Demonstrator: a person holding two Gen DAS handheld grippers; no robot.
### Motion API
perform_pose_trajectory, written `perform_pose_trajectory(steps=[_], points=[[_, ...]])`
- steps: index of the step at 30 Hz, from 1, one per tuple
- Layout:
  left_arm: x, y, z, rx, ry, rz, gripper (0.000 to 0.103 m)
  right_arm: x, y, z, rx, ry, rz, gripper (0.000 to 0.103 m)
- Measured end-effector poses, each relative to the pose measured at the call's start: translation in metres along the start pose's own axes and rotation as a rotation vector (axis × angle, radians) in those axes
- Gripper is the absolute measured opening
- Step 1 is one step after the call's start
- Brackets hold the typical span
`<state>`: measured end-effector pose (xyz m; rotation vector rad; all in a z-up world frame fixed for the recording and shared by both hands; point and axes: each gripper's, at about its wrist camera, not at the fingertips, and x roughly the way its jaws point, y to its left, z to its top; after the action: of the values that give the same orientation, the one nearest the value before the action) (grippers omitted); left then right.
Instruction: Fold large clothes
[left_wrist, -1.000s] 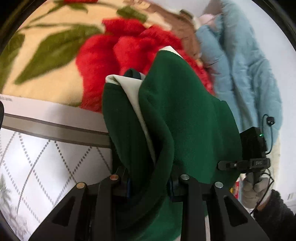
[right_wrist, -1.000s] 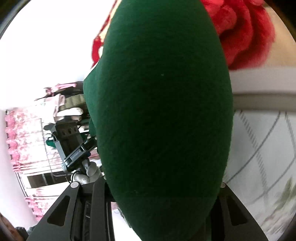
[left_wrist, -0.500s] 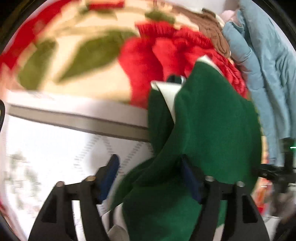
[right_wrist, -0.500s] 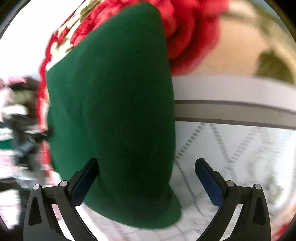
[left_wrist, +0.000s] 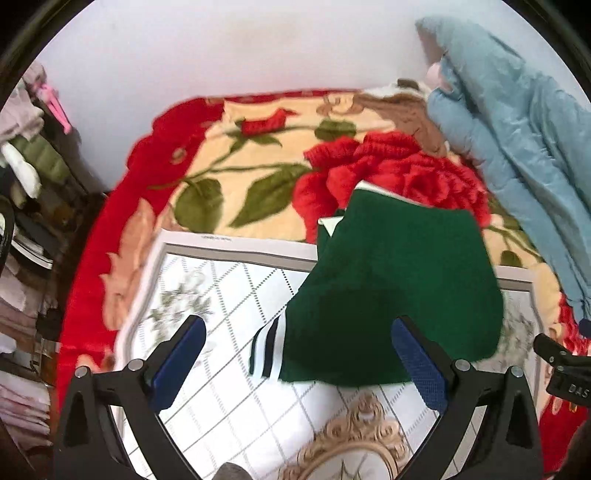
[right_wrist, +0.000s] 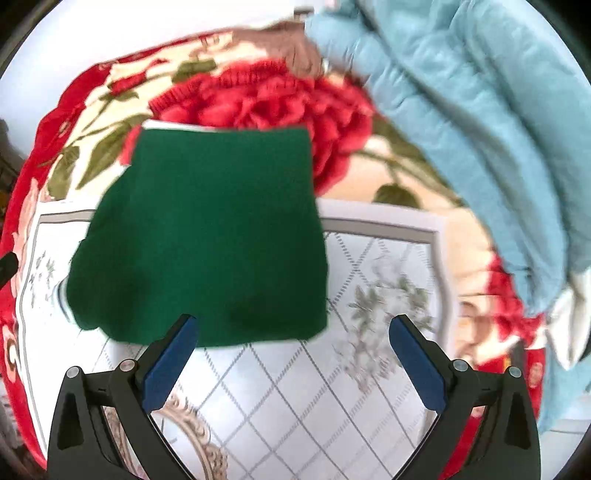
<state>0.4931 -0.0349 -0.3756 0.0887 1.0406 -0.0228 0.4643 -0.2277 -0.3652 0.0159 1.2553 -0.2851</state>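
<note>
A dark green garment (left_wrist: 399, 288) lies folded in a compact block, half on the white patterned mat (left_wrist: 221, 295) and half on the rose blanket (left_wrist: 207, 158). A white-and-black striped cuff (left_wrist: 264, 350) sticks out at its near left corner. My left gripper (left_wrist: 295, 354) hovers above it with its jaws opening wide; the blue pads (left_wrist: 177, 362) touch nothing. In the right wrist view the same green garment (right_wrist: 210, 236) sits just beyond my right gripper (right_wrist: 293, 350), which is open and holds nothing.
A light blue padded jacket (right_wrist: 480, 110) lies heaped along the right side, with a red knit sweater (left_wrist: 399, 166) and a brown garment (left_wrist: 413, 118) behind the green one. Shelves with stacked clutter (left_wrist: 26, 184) stand at the left. A pale wall rises at the back.
Both grippers let go of the green garment, opened wide and lifted up and back. The garment dropped into a folded block on the mat.
</note>
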Motion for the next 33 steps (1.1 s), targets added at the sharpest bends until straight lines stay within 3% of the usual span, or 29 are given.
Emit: perform_pose_trajectory(steps=[11,17,27,33], points=[[-0.193,0.010,-0.027,-0.004,-0.146,-0.059,0.103,-0.242,-0.006,-0.081,0.064,-0.203,-0.067,0.103],[-0.290,0.016,-0.057,-0.008,-0.217,-0.045,0.103,-0.359,-0.017,-0.130,0.057,-0.304,-0.080,0.103],[-0.415,0.026,-0.102,-0.043,-0.317,-0.018,0.103,-0.494,-0.050,-0.214,0.061,-0.450,-0.033,0.103],[-0.461,0.024,-0.129,-0.065,-0.355,-0.006,0.103,-0.552,-0.064,-0.262,0.061,-0.514,-0.023,0.103]])
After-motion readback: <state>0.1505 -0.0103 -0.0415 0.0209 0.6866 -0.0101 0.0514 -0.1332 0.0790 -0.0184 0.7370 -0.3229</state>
